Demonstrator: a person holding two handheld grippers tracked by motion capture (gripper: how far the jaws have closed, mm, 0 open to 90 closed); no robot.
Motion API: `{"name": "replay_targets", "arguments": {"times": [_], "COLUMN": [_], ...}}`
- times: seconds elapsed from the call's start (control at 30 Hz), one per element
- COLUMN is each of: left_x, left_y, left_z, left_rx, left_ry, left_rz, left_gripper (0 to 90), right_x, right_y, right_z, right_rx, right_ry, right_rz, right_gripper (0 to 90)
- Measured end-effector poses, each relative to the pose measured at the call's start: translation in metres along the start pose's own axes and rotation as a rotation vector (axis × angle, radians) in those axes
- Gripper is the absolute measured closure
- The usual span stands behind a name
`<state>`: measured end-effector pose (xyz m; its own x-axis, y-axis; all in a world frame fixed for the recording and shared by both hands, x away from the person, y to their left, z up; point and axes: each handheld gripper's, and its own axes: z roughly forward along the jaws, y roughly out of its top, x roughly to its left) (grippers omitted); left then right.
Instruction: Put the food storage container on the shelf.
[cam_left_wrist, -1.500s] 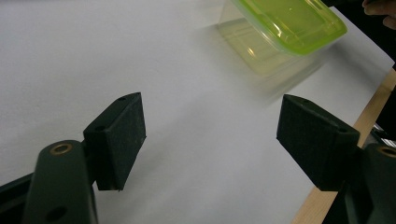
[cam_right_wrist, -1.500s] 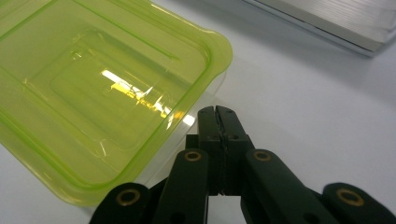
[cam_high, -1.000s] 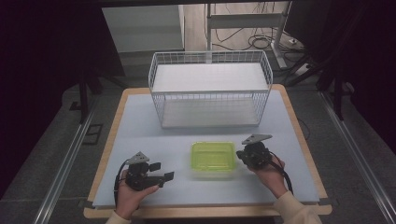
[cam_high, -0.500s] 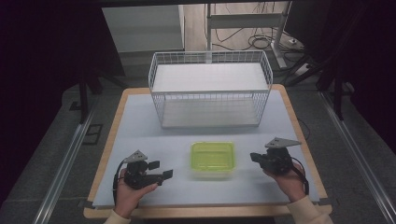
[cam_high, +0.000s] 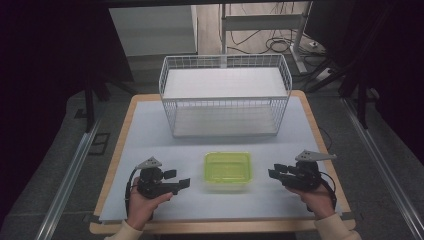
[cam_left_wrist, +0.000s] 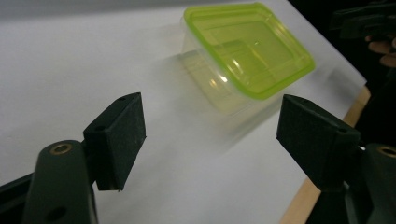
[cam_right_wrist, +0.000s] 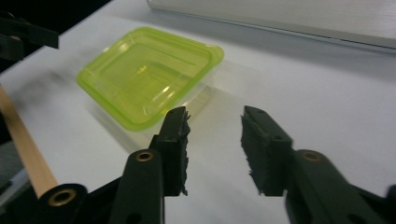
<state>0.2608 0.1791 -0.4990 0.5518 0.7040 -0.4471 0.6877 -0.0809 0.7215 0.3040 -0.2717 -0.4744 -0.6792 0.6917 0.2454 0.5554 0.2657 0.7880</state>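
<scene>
Two hand-held grippers flank one lidded container, and neither touches it. The left hand-held gripper (cam_high: 184, 183) hovers low over the table (cam_high: 150, 130) to the container's left, its jaws spread wide and empty; the right hand-held gripper (cam_high: 274, 173) sits off to the container's right, jaws parted by a narrower gap, also gripping nothing. The container (cam_high: 227, 170), clear-walled with a lime-green lid, rests flat on the table near the front edge, between the two tools and in front of the one white wire basket (cam_high: 225, 95). This looks like the approach stage before any grasp. Next, I judge, one gripper must close in level with the container's rim or side and straddle it squarely, since the smooth plastic could slide away under an uneven pinch.
</scene>
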Motion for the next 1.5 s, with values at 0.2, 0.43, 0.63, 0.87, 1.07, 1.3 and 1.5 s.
{"name": "replay_targets", "arguments": {"times": [0.2,0.43,0.63,0.87,1.07,1.3,1.5], "left_x": [0.001,0.003,0.002,0.008,0.011,0.013,0.017], "left_y": [0.009,0.02,0.027,0.03,0.033,0.04,0.041], "left_z": [0.001,0.014,0.022,0.03,0.043,0.056,0.065], "left_rx": [0.007,0.026,0.037,0.047,0.067,0.081,0.107], "left_ry": [-0.05,-0.064,-0.081,-0.093,-0.106,-0.104,-0.115], "left_rz": [-0.06,-0.082,-0.096,-0.129,-0.151,-0.162,-0.179], "left_gripper": [24.4,25.2,25.2,25.3,25.8,28.2,31.2], "right_x": [-0.003,-0.005,-0.001,-0.002,-0.005,-0.007,-0.009], "right_y": [0.003,0.009,0.015,0.019,0.018,0.019,0.02], "right_z": [0.002,0.009,0.02,0.031,0.04,0.054,0.063], "right_rx": [-0.004,0.004,0.019,0.04,0.072,0.088,0.099], "right_ry": [0.053,0.111,0.119,0.103,0.098,0.116,0.123], "right_rz": [0.049,0.114,0.12,0.137,0.167,0.205,0.246], "right_gripper": [45.3,36.0,34.7,37.1,38.7,41.6,44.4]}}
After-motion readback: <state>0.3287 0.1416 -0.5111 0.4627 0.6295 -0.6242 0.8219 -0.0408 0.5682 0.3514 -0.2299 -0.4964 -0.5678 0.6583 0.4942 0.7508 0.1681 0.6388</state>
